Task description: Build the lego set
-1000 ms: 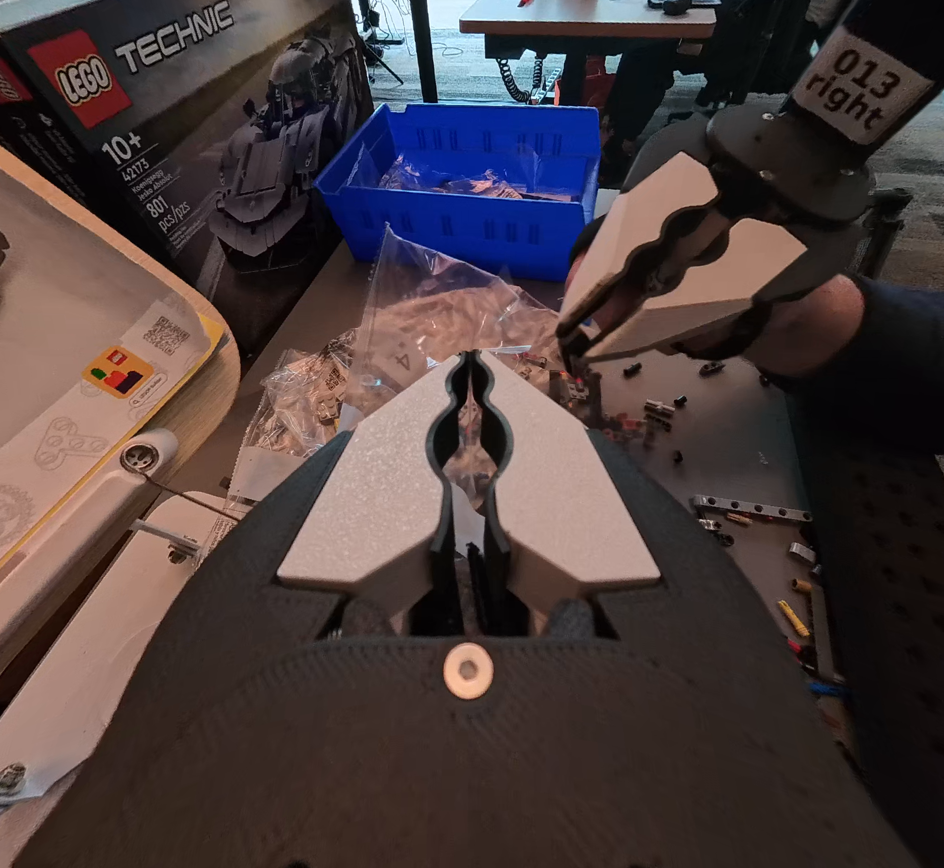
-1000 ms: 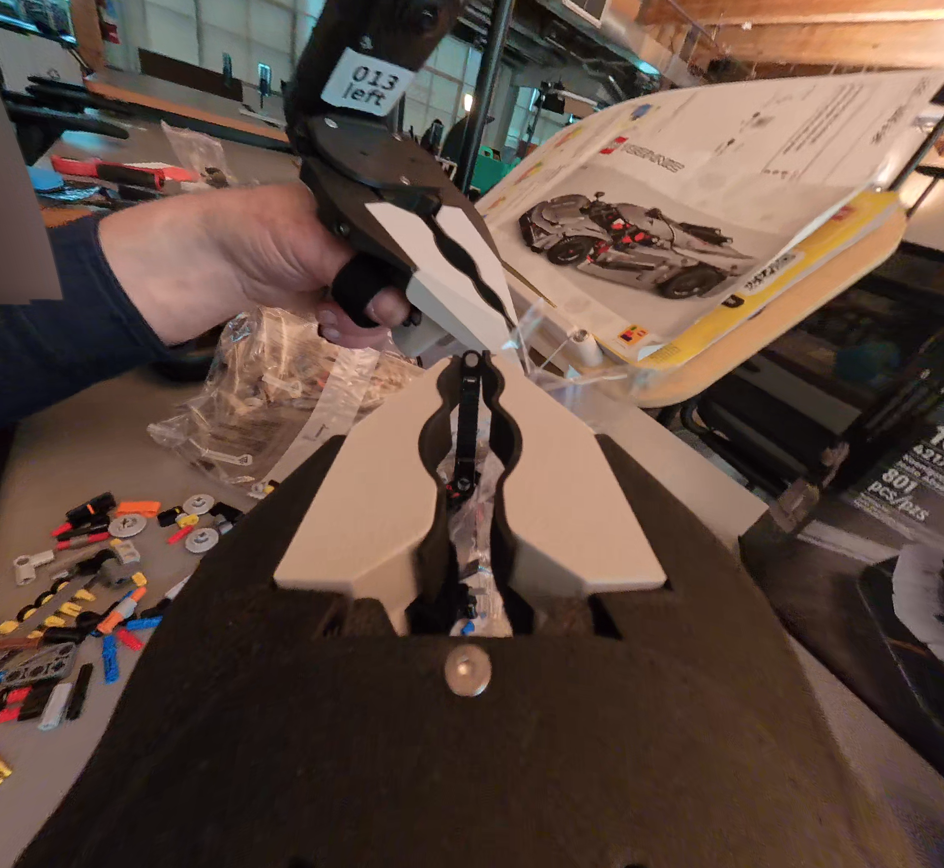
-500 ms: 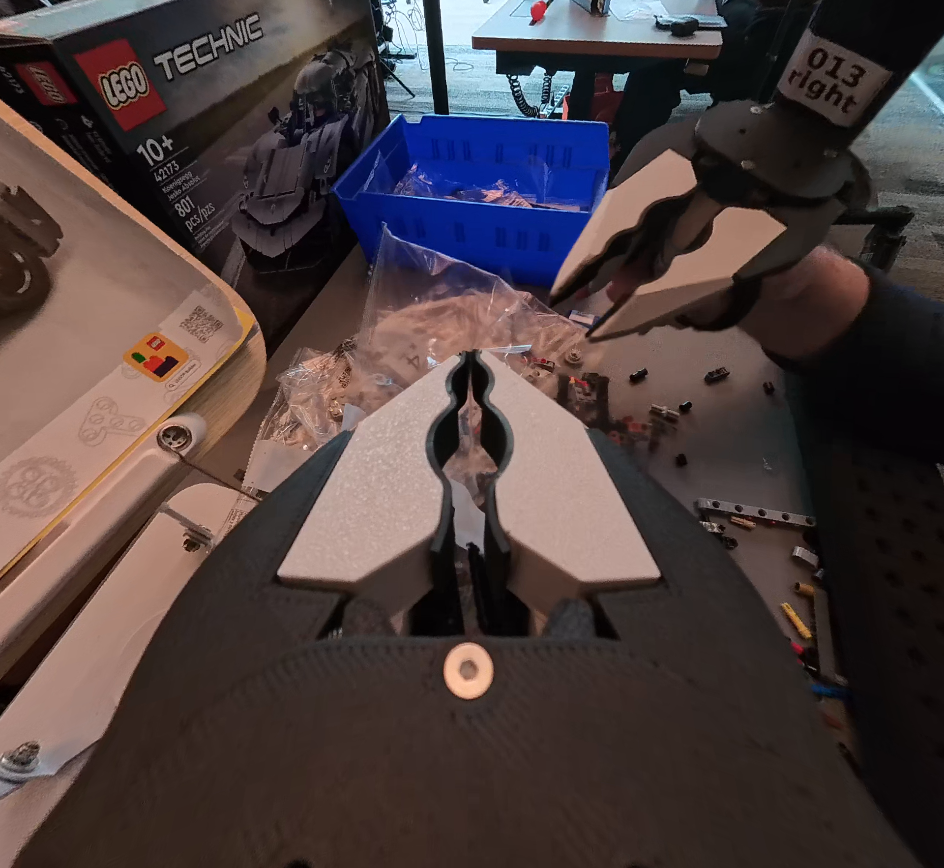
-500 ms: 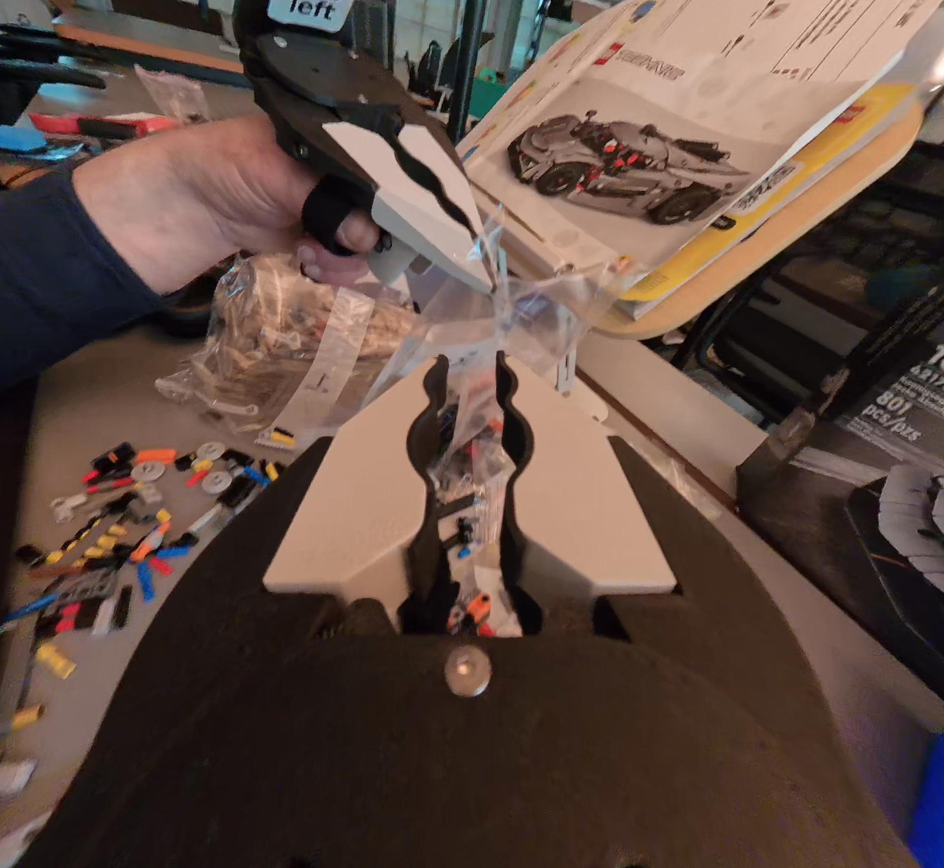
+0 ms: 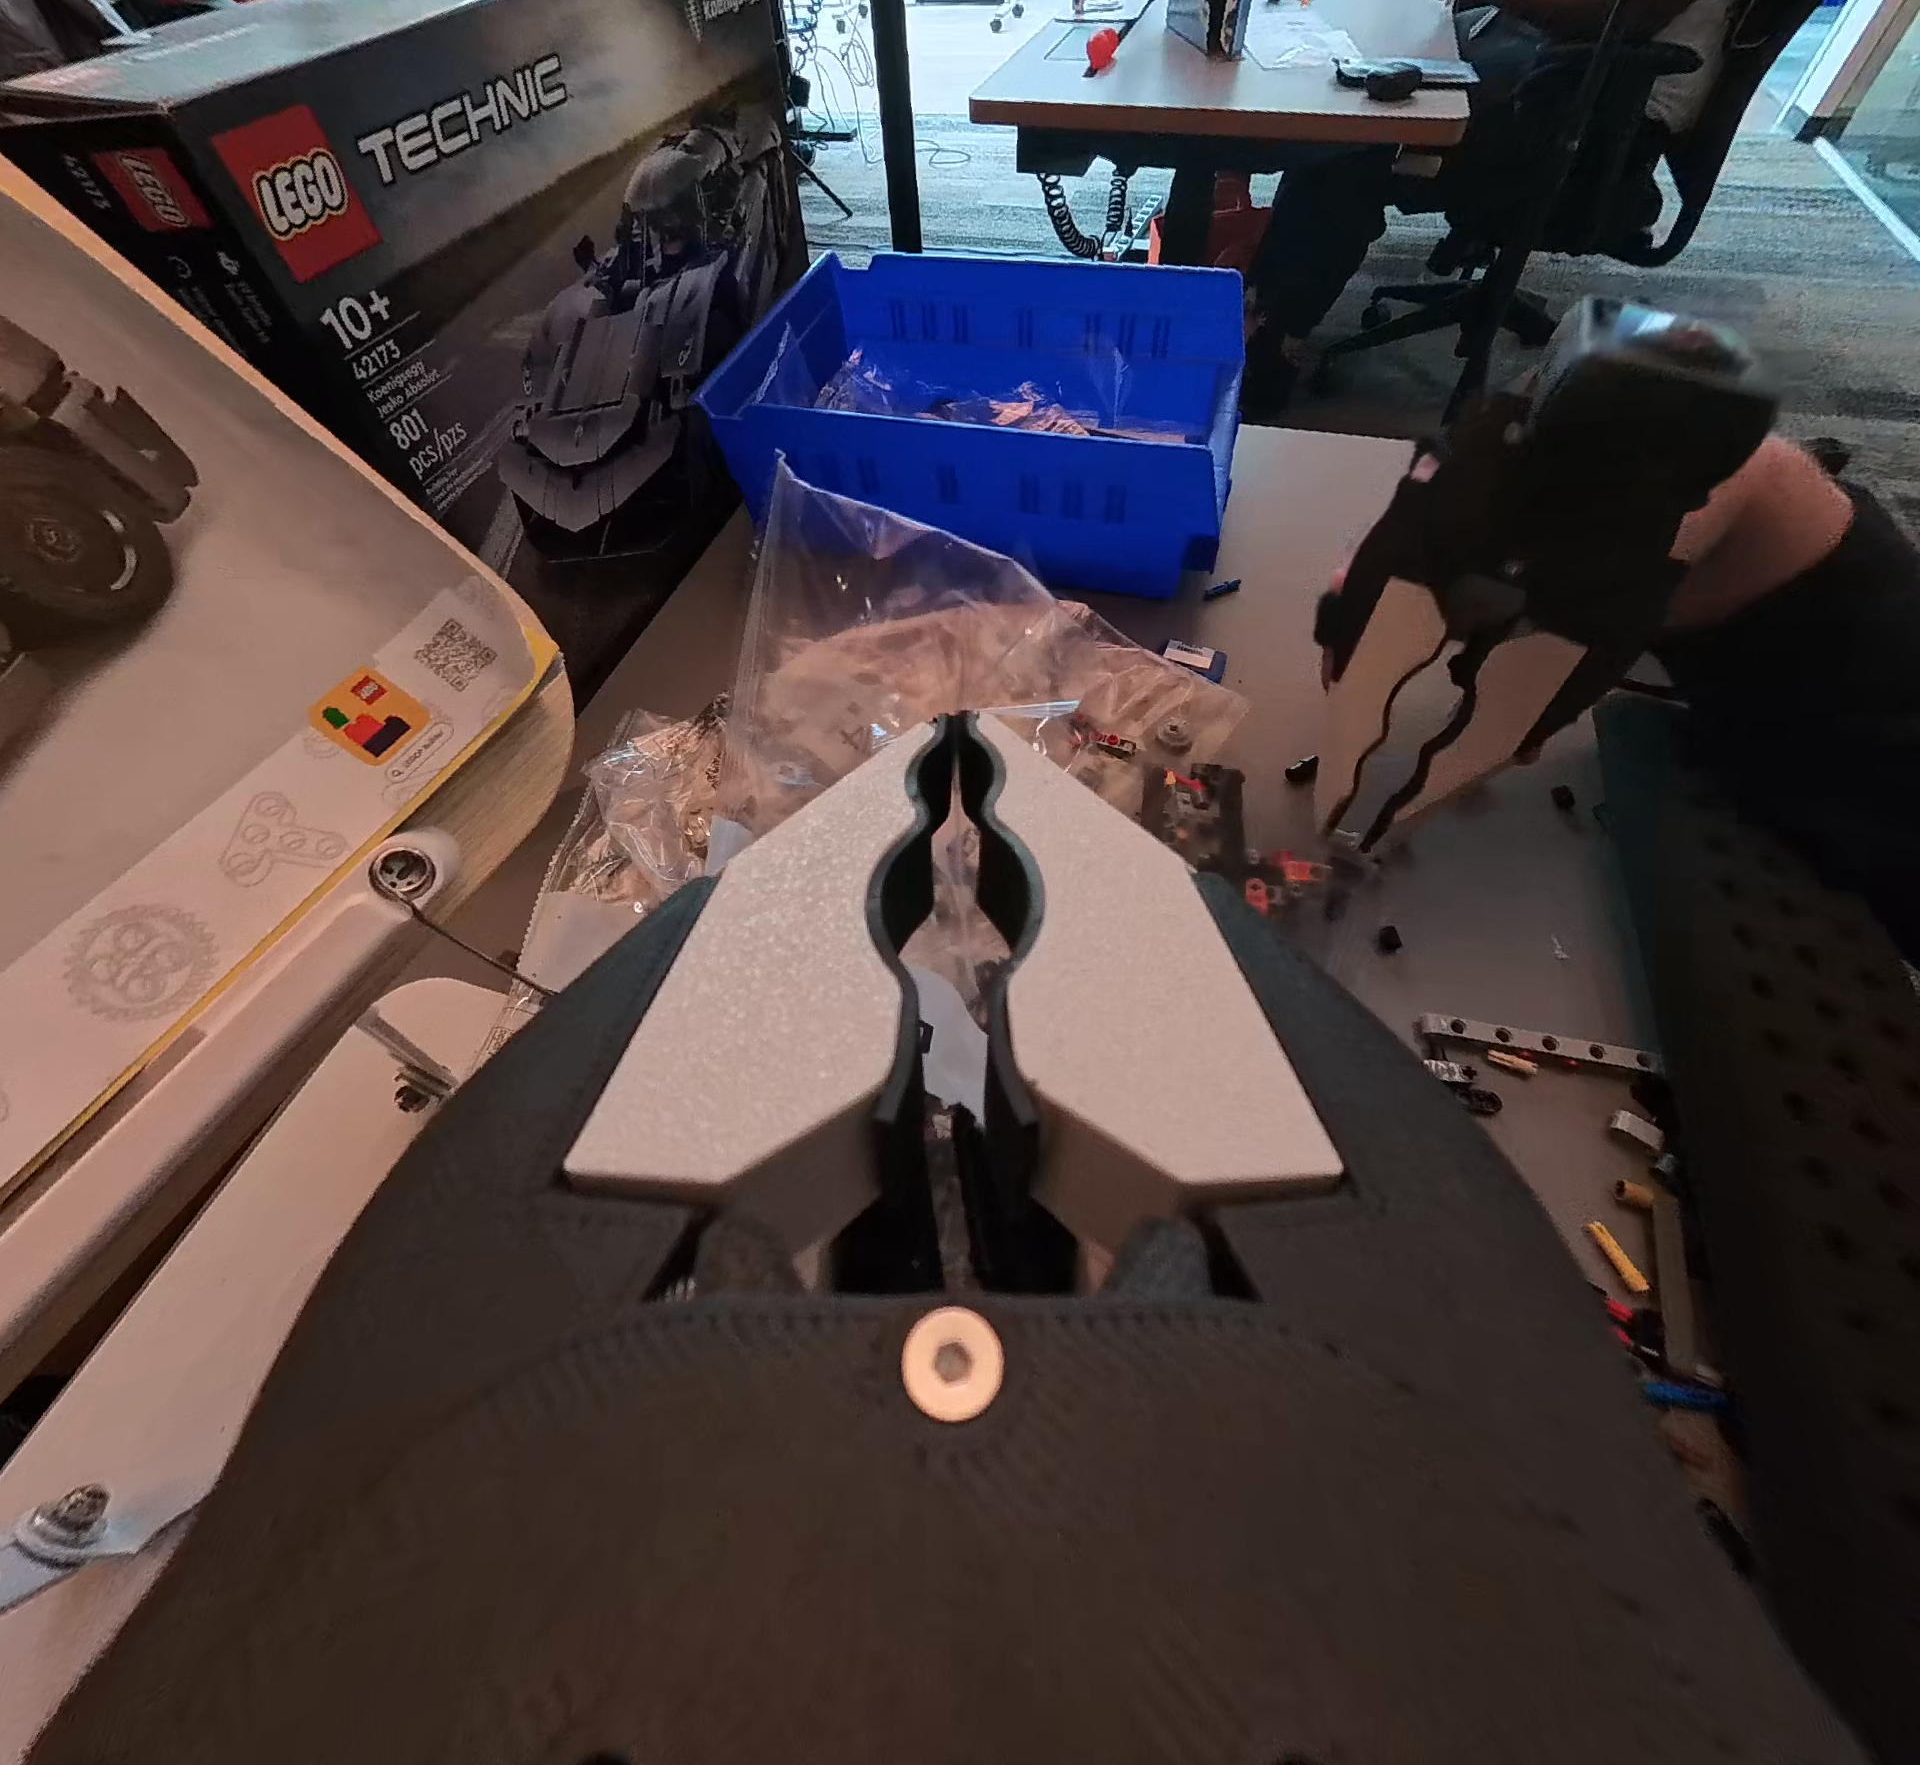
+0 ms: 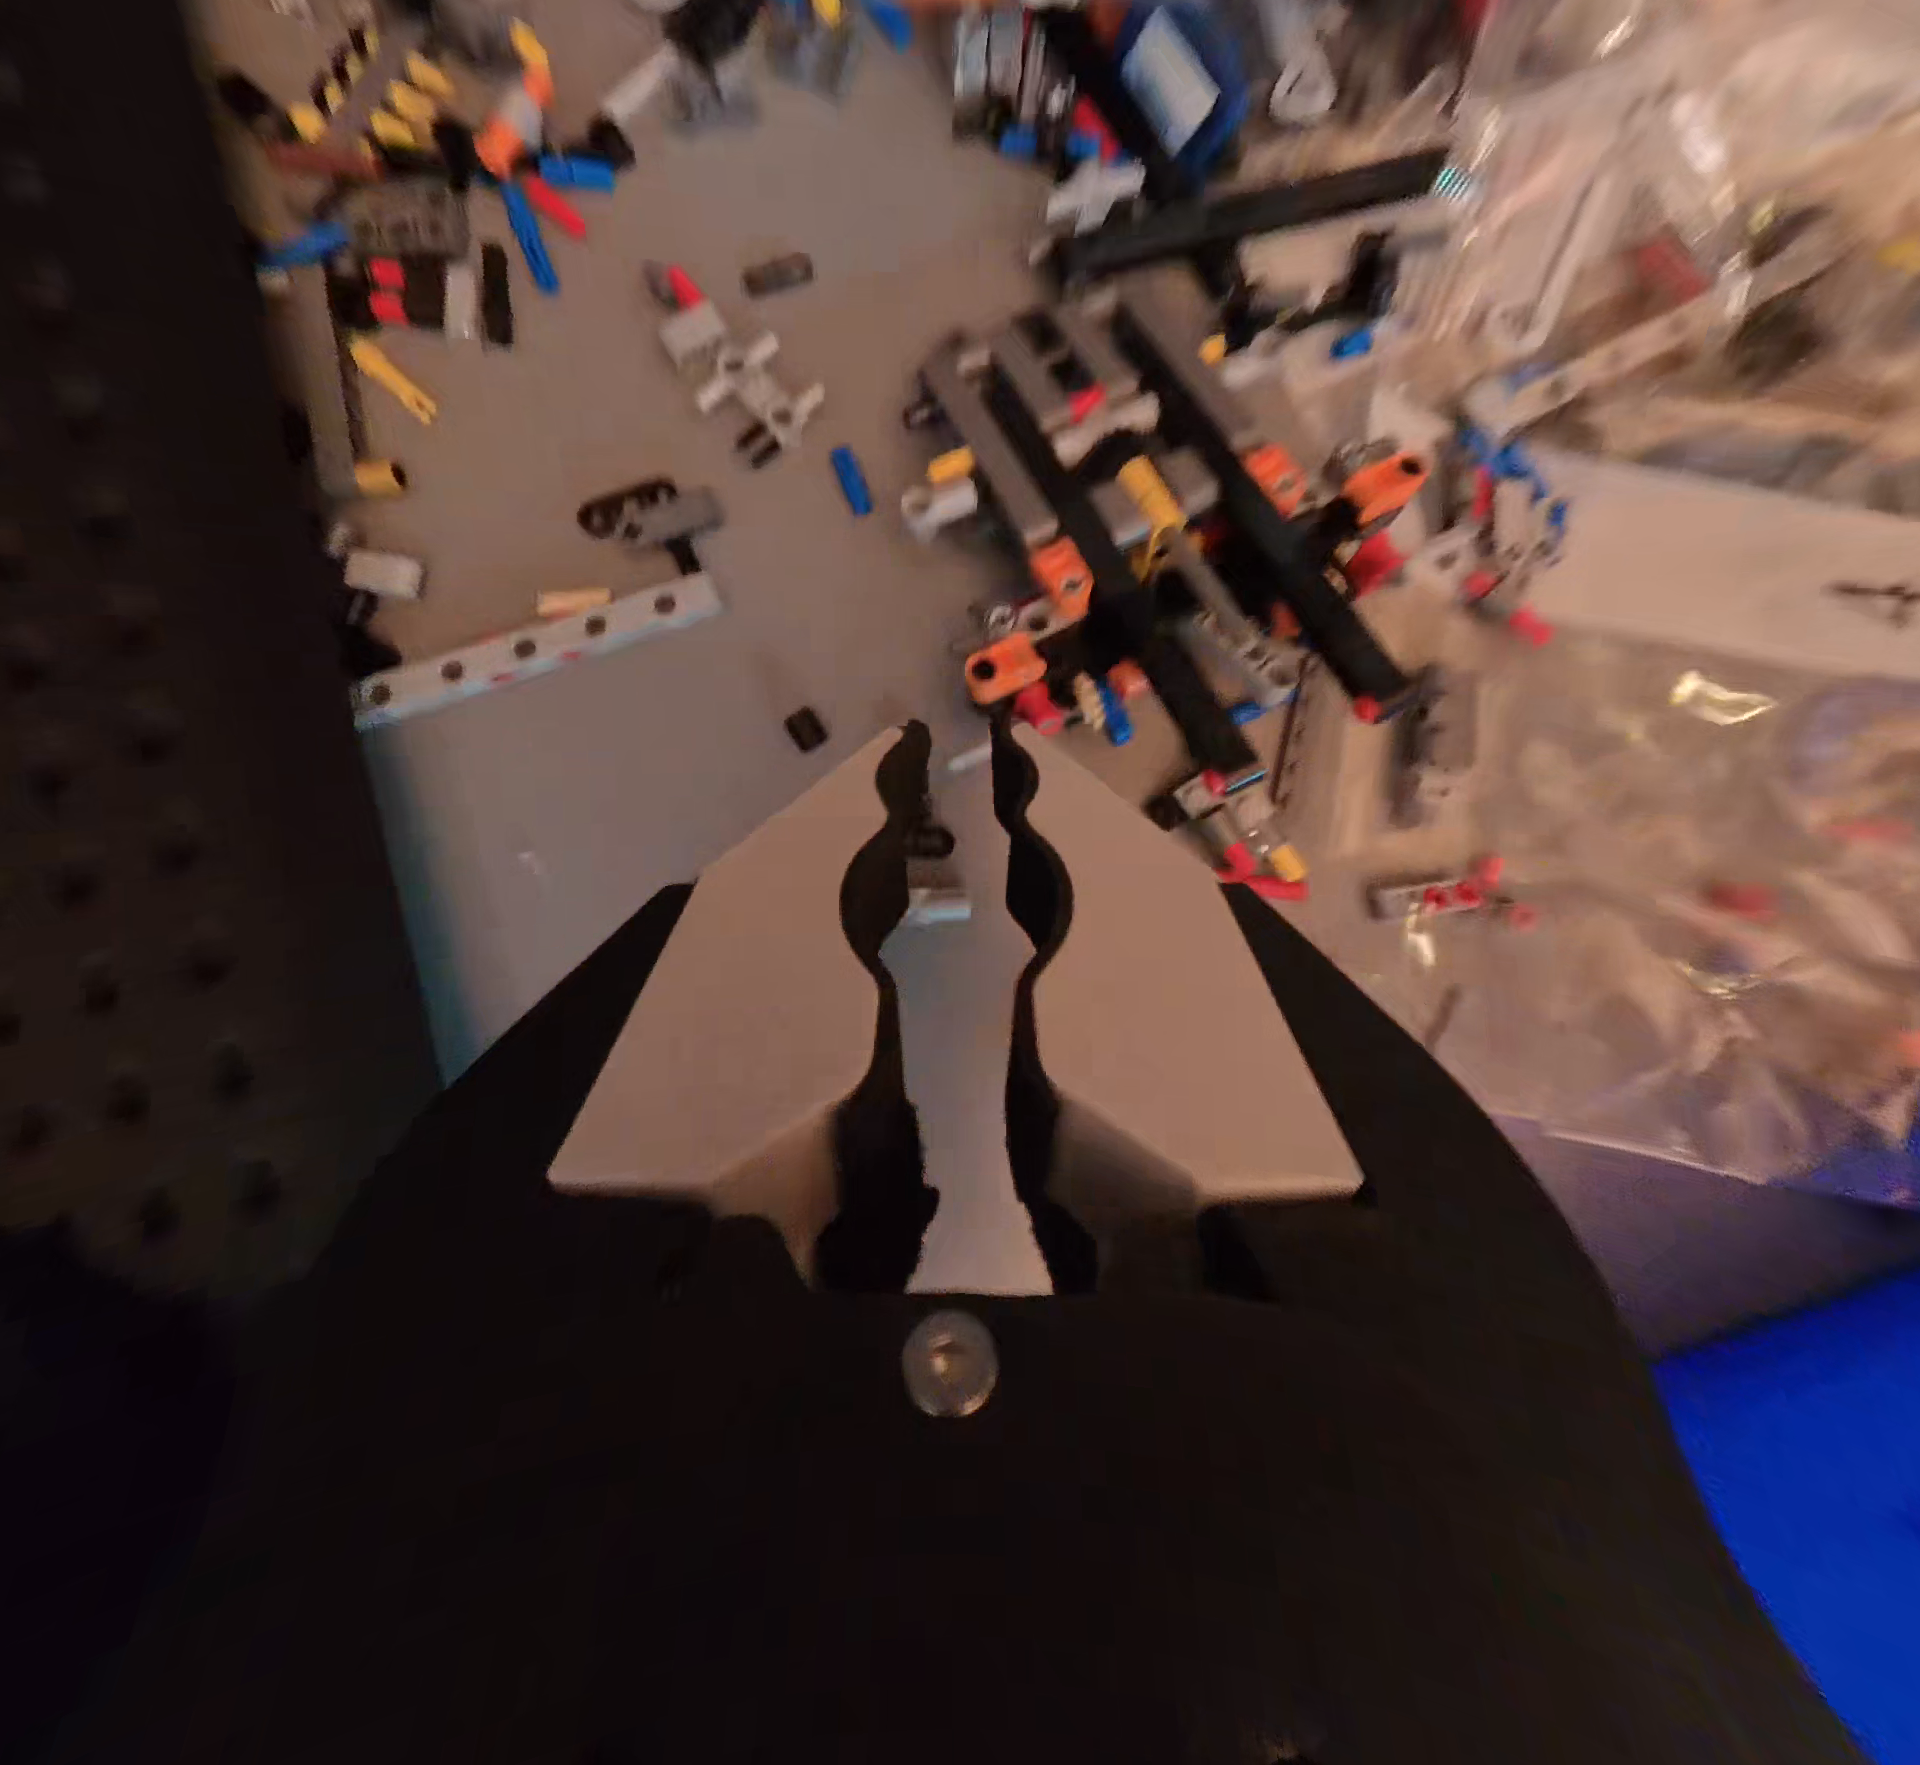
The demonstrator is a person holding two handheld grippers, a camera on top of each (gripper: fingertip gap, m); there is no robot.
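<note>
My left gripper (image 5: 958, 726) is shut on the top edge of a clear plastic parts bag (image 5: 883, 593), which hangs above other bags on the table. My right gripper (image 6: 957, 739) is open and empty. It points down at the table just in front of a partly built grey, black and orange frame (image 6: 1143, 520). In the left wrist view the right gripper (image 5: 1352, 834) shows to the right of the bag, blurred, with its tips close to the loose parts. A long light grey beam (image 6: 540, 645) lies to its left.
The set's box (image 5: 468, 188) and a blue bin (image 5: 987, 468) with bags stand at the back. An instruction booklet (image 5: 208, 676) is propped at the left. Several small loose pieces (image 6: 499, 157) are scattered over the table. More bags (image 6: 1662, 780) lie right of the frame, and a black perforated mat (image 6: 125, 572) lies left. The left gripper's tips are roughly 25 cm from the right gripper's.
My right gripper opened, let go of the bag and swung down and away toward the parts on the table. My left gripper still holds the bag and has barely moved.
</note>
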